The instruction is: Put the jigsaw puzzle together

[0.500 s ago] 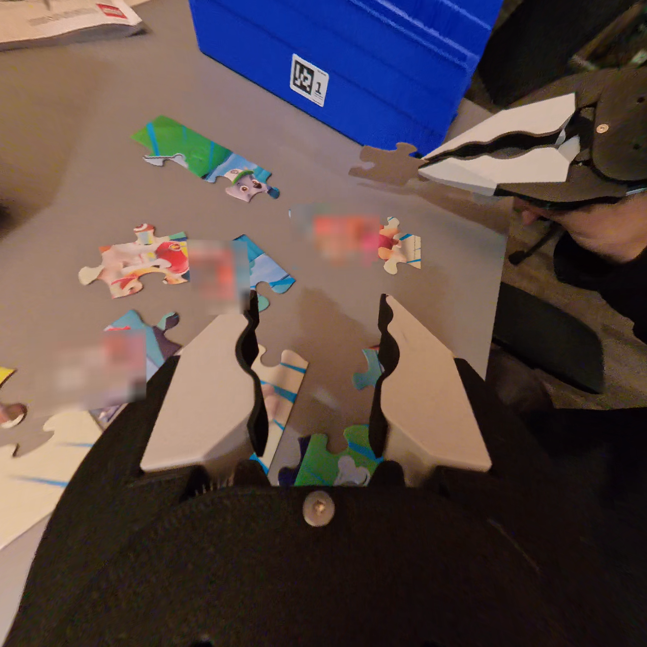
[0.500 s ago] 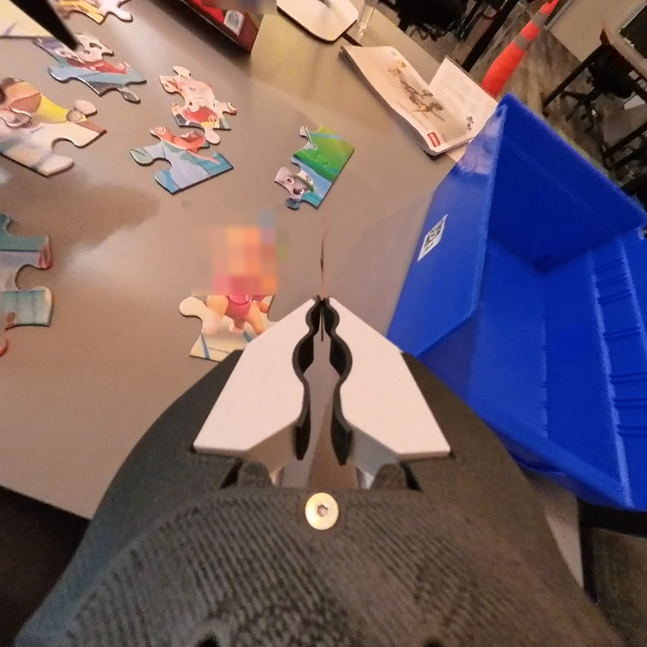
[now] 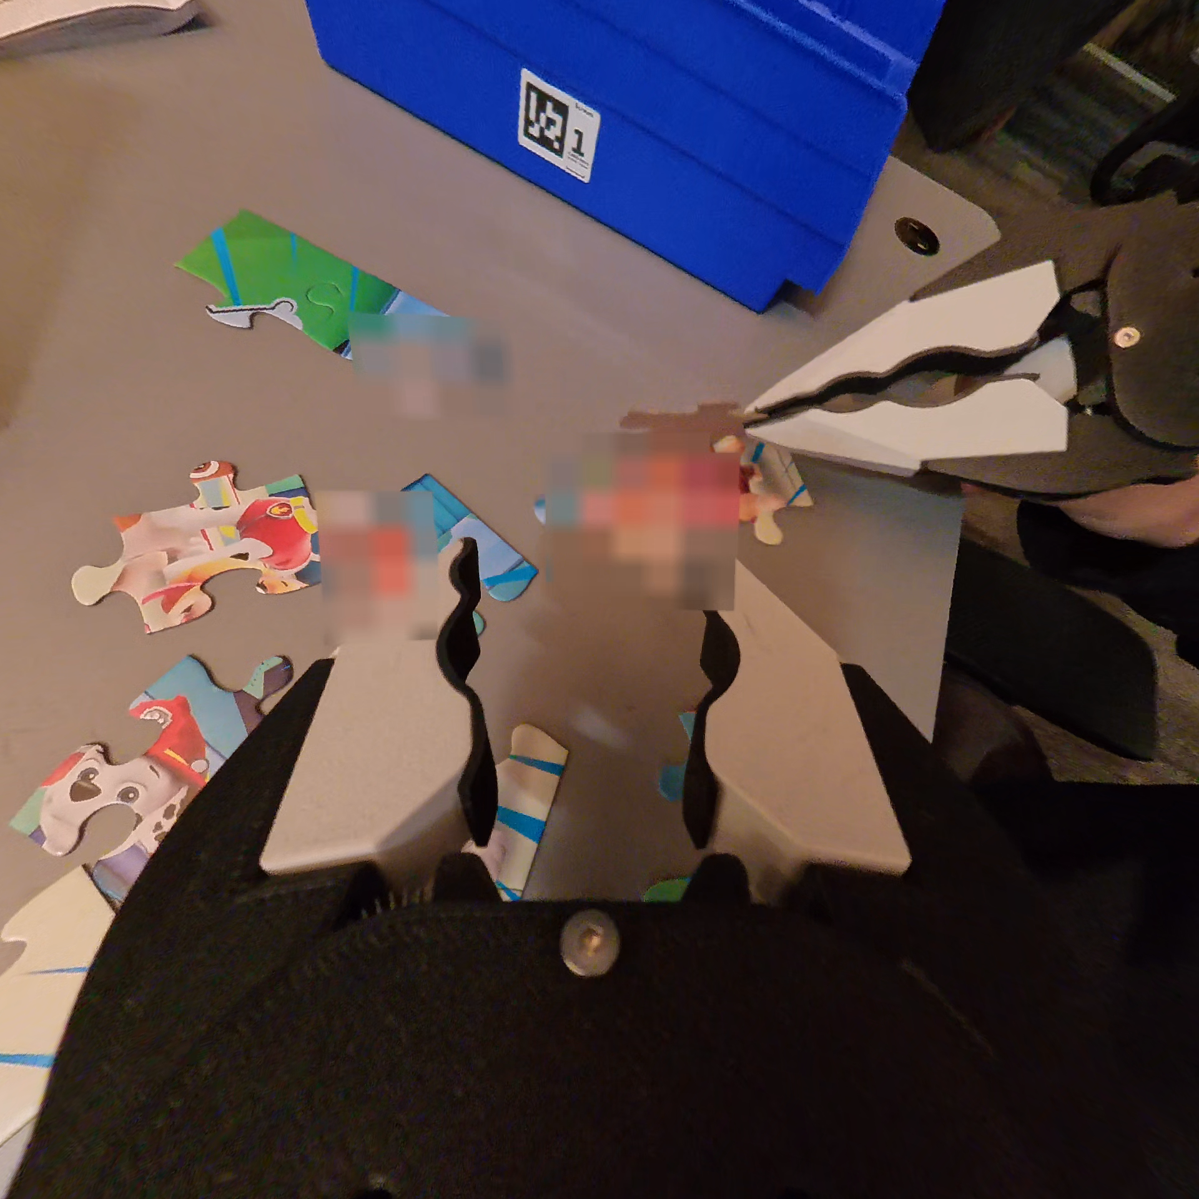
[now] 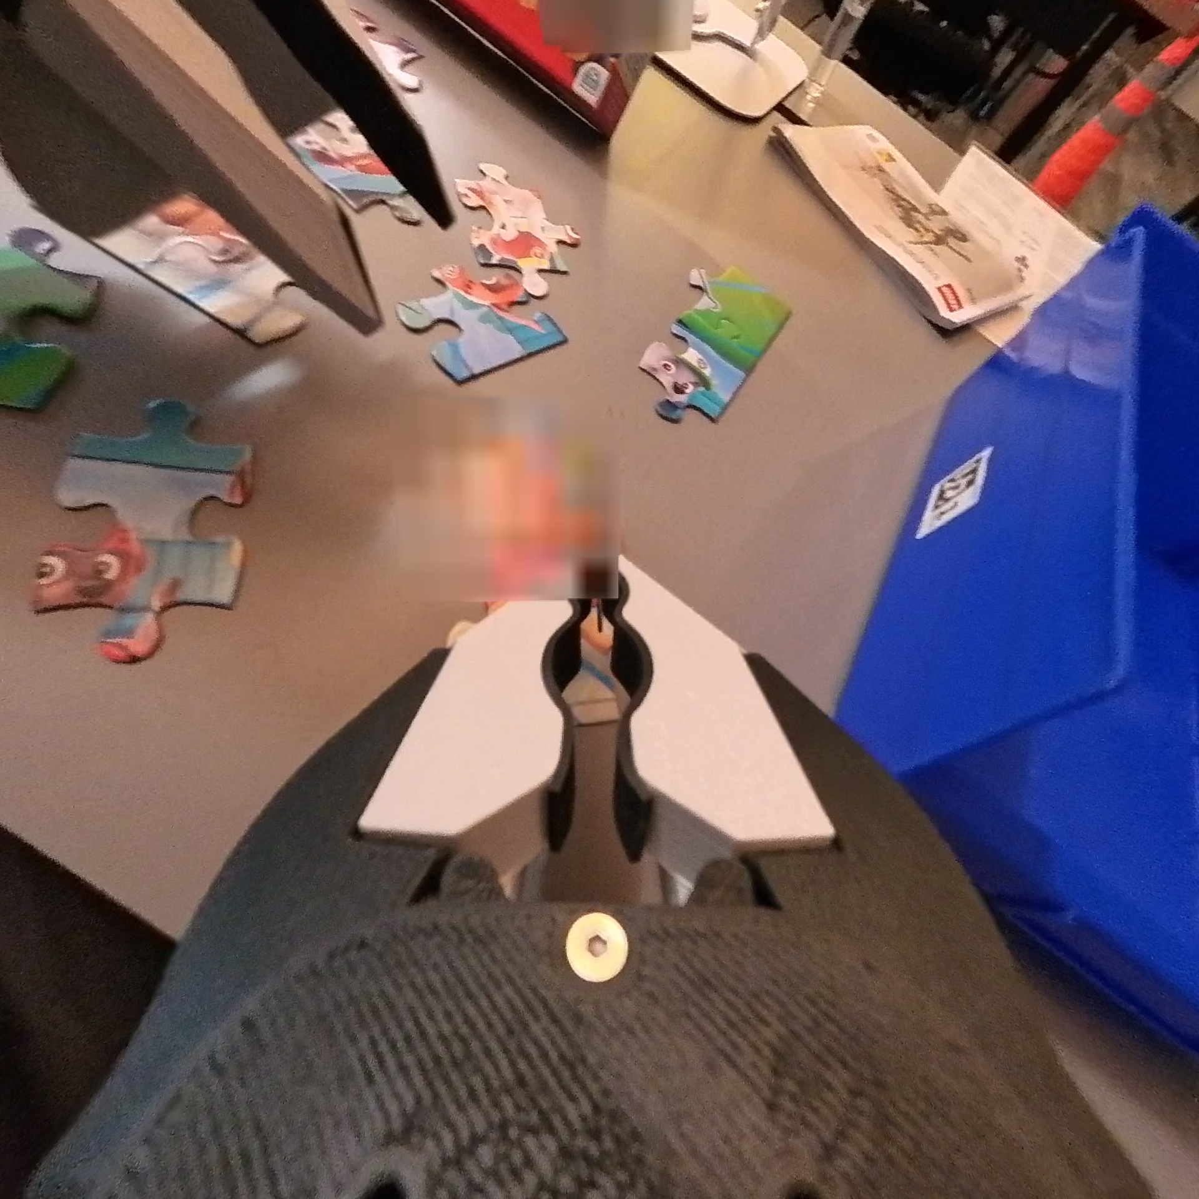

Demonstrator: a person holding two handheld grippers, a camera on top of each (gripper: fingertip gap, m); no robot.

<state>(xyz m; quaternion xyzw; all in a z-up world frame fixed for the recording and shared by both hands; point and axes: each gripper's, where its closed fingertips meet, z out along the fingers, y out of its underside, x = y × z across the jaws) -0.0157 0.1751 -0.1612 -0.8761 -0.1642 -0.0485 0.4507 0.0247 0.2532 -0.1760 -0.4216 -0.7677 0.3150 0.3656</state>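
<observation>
My right gripper (image 4: 600, 600) is shut on a puzzle piece. In the right wrist view the piece shows edge-on as a thin dark line (image 4: 603, 616). In the left wrist view its brown back (image 3: 681, 418) sticks out of the right gripper's tips (image 3: 752, 418), low over a colourful piece (image 3: 772, 499) lying on the grey table (image 3: 130, 194). My left gripper (image 3: 590, 584) is open and empty above the table, with flat pieces (image 3: 532, 778) under its fingers. Its dark fingers (image 4: 194, 162) show at the top left of the right wrist view.
A blue bin (image 3: 649, 130) with a white tag stands at the far right of the table (image 4: 1070, 519). Several loose puzzle pieces lie around, among them a green one (image 3: 285, 279) and a red-and-white one (image 3: 214, 545). A booklet (image 4: 908, 214) and a red box (image 4: 551, 58) lie farther back. The table edge (image 3: 947, 616) is at the right. My right fingertips sit around 10 cm from my left ones.
My right gripper has come down and forward with the piece, closer to the colourful piece on the table. My left gripper has shifted slightly forward and stays open.
</observation>
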